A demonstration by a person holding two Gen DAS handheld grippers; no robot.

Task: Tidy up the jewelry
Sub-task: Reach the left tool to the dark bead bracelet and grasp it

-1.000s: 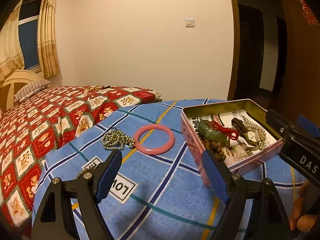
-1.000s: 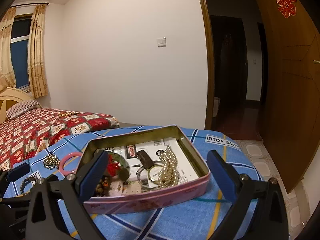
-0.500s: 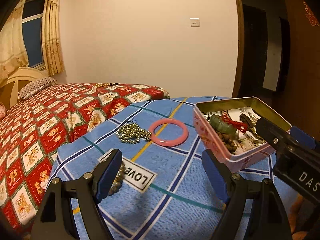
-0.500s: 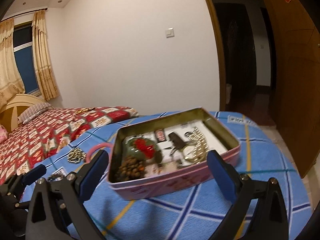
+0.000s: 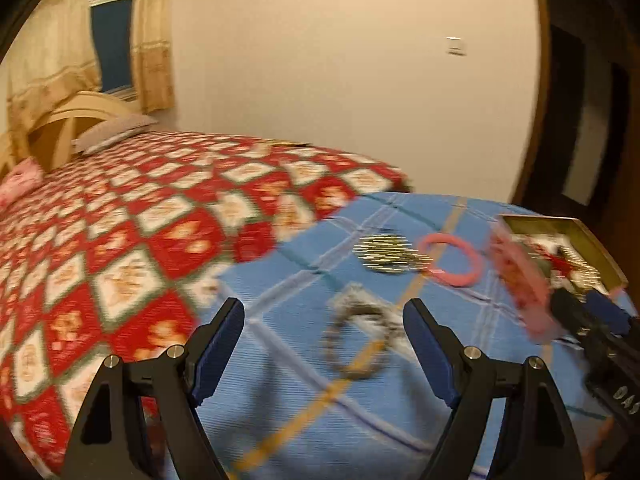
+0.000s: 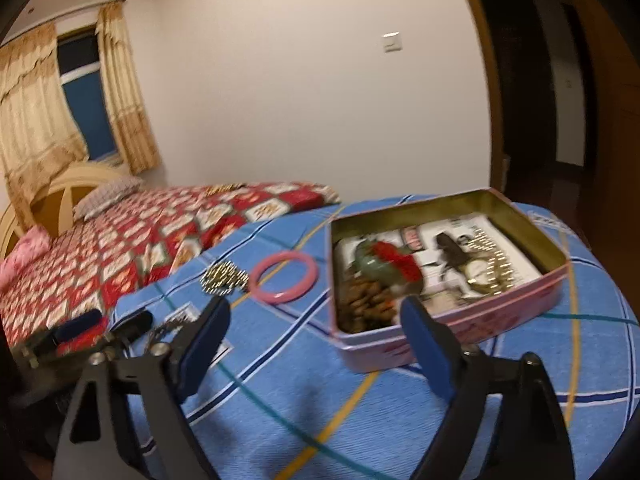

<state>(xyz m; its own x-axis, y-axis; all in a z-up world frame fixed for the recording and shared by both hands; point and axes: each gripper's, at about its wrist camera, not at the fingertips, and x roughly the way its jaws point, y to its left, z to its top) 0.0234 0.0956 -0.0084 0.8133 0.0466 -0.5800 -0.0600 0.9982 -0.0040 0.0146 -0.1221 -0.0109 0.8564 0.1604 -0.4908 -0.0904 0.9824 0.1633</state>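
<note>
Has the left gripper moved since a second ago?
Yes. The left gripper has swung leftward: the tin slid to the view's right edge, more bed shows.

The rectangular pink tin box (image 6: 460, 320) looks like painted metal, its inner walls a dull brassy sheen. The round pink bangle (image 6: 285, 282) is smooth and glossy, perhaps plastic. The blue checked tablecloth (image 6: 360, 420) is matt ribbed woven cloth. The heap of small metallic beads (image 6: 224, 278) glints.

One pink bangle (image 6: 285, 277), one tin (image 6: 448, 334), two loose bead strings (image 6: 223, 277) (image 5: 356, 340).
</note>
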